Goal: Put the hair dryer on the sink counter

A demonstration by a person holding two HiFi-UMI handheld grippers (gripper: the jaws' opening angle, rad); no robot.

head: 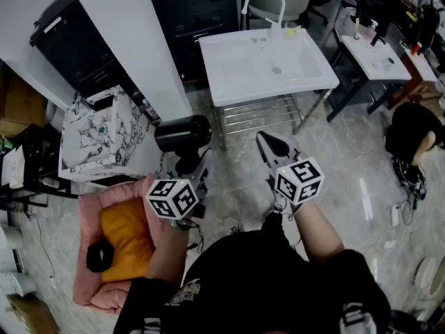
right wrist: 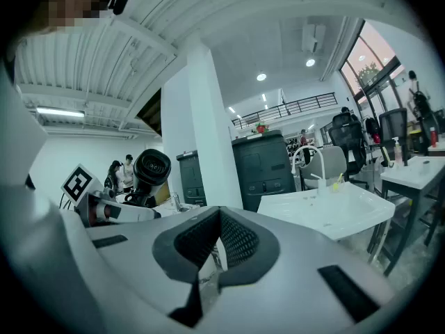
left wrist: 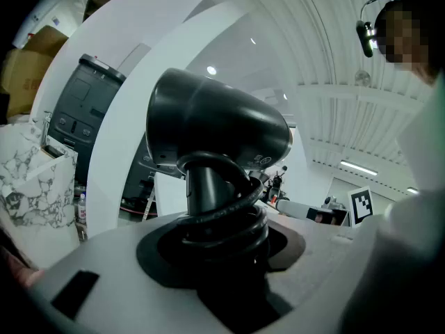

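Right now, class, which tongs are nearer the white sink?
Right. The right tongs hang empty just in front of the sink; the left tongs, gripping the hair dryer, sit farther back and off to its left, beside the white pillar.

Both arms reach forward side by side, tipped slightly down. The left gripper clamps the hair dryer by its handle; the right gripper is empty, jaws together.

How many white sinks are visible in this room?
2. One white rectangular sink on a metal frame stands at the head view's top centre; a second white sink stands to its right, near the top corner. More may be hidden.
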